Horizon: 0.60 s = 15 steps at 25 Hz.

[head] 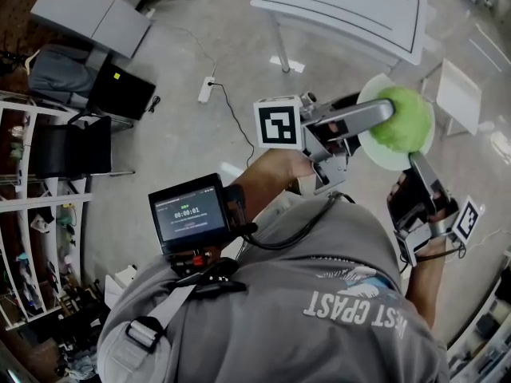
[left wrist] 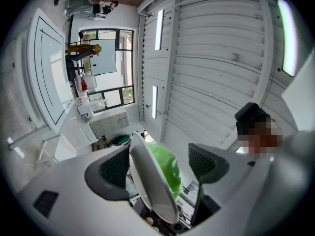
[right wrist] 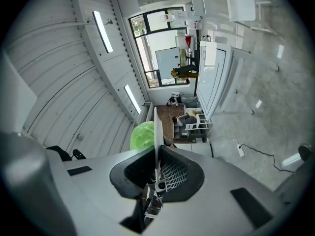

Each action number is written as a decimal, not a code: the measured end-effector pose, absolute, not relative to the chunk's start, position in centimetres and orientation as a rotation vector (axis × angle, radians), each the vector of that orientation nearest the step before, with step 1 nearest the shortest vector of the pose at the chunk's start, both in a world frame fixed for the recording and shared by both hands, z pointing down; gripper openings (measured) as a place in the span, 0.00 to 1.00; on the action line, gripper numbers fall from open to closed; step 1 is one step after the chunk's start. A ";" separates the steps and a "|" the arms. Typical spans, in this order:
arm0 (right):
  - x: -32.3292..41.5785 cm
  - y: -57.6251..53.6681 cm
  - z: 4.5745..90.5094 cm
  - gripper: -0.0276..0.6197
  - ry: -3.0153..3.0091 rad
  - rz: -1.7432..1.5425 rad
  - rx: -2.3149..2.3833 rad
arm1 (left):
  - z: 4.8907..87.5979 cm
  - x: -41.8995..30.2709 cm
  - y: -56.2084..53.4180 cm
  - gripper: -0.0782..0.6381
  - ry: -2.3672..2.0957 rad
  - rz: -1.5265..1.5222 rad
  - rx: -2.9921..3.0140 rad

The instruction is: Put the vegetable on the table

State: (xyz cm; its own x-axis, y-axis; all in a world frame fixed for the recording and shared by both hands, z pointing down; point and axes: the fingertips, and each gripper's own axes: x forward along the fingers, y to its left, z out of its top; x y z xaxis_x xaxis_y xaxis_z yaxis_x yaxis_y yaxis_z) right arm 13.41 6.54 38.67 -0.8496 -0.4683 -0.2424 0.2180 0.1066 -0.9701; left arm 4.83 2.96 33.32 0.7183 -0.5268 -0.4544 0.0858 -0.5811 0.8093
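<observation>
Our right gripper (right wrist: 157, 156) pinches the plate (head: 370, 144) by its near rim. Our left gripper (left wrist: 162, 163) is spread around the vegetable (head: 403, 120), which may roll off if the plate tilts.

The right gripper (right wrist: 157, 154) clamped on a white plate (right wrist: 158, 124) bearing a green vegetable (right wrist: 141, 135)

The two dark jaws are pressed together on the plate's rim; the plate is seen edge-on, a thin white blade rising from between them; the round, pale green vegetable sits against the plate's left face, just above the left jaw, its lower part hidden behind that jaw; a ribbed white ceiling with long light strips (right wrist: 102, 31) fills the left of the view; a large window (right wrist: 162, 58) lies at top middle; a white table (right wrist: 216, 77) marked with black lines stands beside it; a power strip (right wrist: 239, 151) and its dark cable (right wrist: 263, 155) lie on the grey floor (right wrist: 266, 92) at the right.
</observation>
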 end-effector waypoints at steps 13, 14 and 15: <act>13.7 6.6 39.1 0.08 1.910 -1.823 -0.199 | 34.1 4.1 3.4 0.62 -0.423 -0.935 2.027; 13.6 6.5 39.1 0.08 1.909 -1.829 -0.200 | 34.2 4.1 3.4 0.62 -0.427 -0.937 2.022; 13.5 6.5 39.1 0.08 1.907 -1.835 -0.201 | 34.4 4.1 3.4 0.62 -0.431 -0.937 2.019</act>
